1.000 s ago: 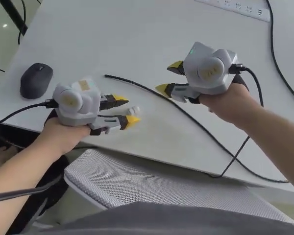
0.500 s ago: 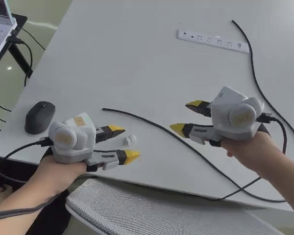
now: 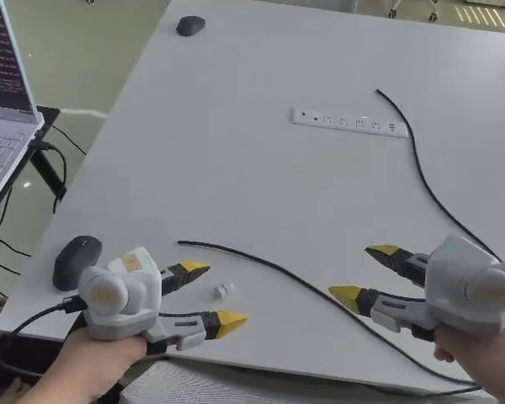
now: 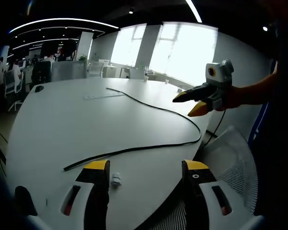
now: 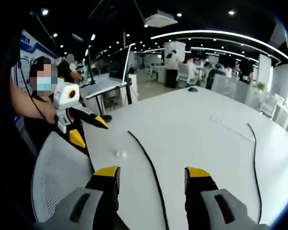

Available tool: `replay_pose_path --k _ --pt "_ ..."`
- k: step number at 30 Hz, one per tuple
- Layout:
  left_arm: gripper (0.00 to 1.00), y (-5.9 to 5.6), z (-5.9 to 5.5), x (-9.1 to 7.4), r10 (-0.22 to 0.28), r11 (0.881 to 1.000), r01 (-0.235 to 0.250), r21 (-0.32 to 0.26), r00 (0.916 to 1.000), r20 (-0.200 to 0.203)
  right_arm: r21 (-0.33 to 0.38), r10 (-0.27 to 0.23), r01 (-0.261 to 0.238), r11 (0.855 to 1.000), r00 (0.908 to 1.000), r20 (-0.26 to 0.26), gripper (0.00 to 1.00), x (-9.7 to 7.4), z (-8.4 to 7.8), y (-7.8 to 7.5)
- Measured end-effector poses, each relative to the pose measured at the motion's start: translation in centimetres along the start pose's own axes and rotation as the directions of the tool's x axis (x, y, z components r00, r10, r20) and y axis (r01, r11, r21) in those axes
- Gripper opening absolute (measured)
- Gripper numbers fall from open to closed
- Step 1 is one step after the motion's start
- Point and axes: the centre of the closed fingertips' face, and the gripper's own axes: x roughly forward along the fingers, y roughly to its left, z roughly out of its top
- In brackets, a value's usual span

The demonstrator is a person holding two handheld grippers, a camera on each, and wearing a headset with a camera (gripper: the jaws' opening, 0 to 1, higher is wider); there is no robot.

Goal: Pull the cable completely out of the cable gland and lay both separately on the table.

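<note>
Cable gland (image 3: 223,290): on the counter (image 3: 236,168), just beside the cable (image 3: 303,282), apart from it;
Left tongs (image 3: 215,294): wide open, empty, near the cable's end;
Right tongs (image 3: 364,272): wide open, empty, near the cable's middle

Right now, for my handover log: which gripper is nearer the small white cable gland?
Left. The left gripper hovers right at the cable gland; the right gripper hangs well off to its right.

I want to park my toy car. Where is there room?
The wide patch of white table between the thin black cable and the long white power strip is bare. The near edge is crowded: small white cable gland, black oval mouse.
</note>
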Motion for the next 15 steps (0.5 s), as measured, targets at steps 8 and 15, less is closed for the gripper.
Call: replay_pose_path --k 8,15 --pt "0.63 0.3 0.8 -0.7 0.017 1.0 -0.017 0.013 0.9998 0.009 0.081 -0.033 0.031 0.996 0.9993 0.019 0.61 -2.6 -2.6 0.0" --pt "0.68 0.3 1.0 -1.0 0.03 0.999 -0.03 0.037 0.9995 -0.007 0.107 -0.057 0.054 0.993 0.9981 0.022 0.66 -4.0 -3.9 0.3"
